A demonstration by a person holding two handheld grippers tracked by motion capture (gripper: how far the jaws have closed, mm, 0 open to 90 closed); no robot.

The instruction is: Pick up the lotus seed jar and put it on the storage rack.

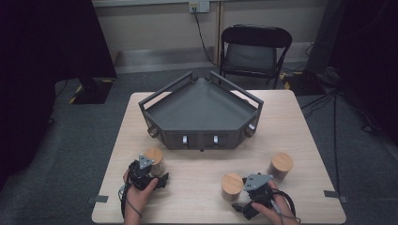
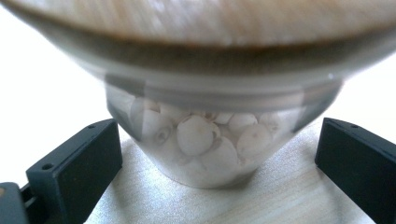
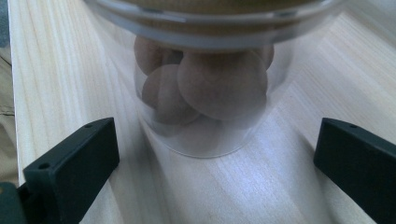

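left gripper (image 1: pixel 152 179) jaws spread wide, either side of pale-seed jar (image 2: pixel 201 140), clear glass, wooden lid, near table's (image 1: pixel 197 206) front-left edge | right gripper (image 1: pixel 244 201) jaws wide apart, gripping nothing, before brown-nut jar (image 3: pixel 210 93); third jar (image 1: pixel 281 165) just beside; grey tray (image 1: pixel 202 110) behind

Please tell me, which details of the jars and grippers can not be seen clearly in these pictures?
- Third jar, high view: contents too small to tell.
- Left jar, left gripper view: lid blurred, top cut off by the edge.
- Right jar, right gripper view: lid cut off; brown contents blurred.
- Tray front fittings, high view: too small.
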